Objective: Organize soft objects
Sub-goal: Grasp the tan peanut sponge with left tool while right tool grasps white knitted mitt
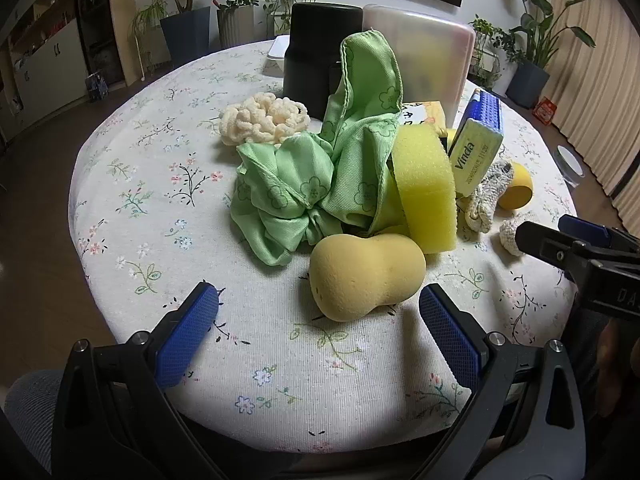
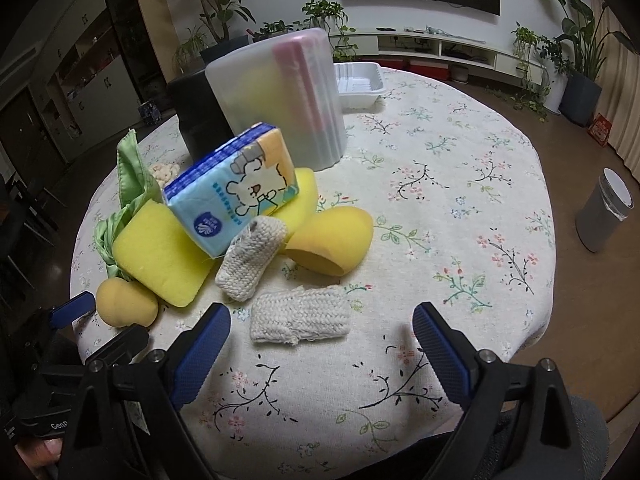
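Left gripper (image 1: pixel 319 308): two black plastic arms with triangular cut-outs, each carrying a blue finger pad (image 1: pixel 188 340) with a fine cross-hatched texture; round silver screws sit at the pivots. Right gripper (image 2: pixel 322 326): the same build, with blue textured pads (image 2: pixel 200 354) on black arms and silver screw heads. Pale lettering, partly cut off, marks the black housing of each gripper where the other's camera catches it. Grey fabric shows beneath both frames.
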Motion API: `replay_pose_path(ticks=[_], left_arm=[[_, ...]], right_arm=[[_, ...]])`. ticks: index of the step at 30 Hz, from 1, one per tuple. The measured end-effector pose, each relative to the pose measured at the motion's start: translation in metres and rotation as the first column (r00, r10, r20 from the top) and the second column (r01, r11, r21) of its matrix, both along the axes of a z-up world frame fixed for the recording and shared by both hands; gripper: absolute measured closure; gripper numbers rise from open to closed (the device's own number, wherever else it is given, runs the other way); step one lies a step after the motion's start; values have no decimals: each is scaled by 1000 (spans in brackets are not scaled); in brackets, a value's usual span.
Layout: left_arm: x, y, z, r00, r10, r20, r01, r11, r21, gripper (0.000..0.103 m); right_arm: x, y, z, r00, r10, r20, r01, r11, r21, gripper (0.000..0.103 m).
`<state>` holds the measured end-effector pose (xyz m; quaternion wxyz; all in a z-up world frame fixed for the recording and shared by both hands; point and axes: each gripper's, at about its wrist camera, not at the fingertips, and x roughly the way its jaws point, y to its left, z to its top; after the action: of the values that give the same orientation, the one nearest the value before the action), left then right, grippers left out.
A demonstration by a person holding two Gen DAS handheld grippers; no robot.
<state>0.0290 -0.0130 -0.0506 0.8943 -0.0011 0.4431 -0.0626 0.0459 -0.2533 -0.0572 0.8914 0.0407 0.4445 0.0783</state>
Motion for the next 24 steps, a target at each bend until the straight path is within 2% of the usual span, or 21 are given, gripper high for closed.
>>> replay_pose_path(ticks=[21,24], left_arm=[[6,-1,-6,1000,8,2,-8,1000,-14,2],[6,-3,-5,1000,-2,16,3,1000,-22,9]], right_arm=[[3,2,-8,1000,7,-10,-7,1000,-23,8],[6,4,-16,1000,10,-25,-11,999,-38,9]])
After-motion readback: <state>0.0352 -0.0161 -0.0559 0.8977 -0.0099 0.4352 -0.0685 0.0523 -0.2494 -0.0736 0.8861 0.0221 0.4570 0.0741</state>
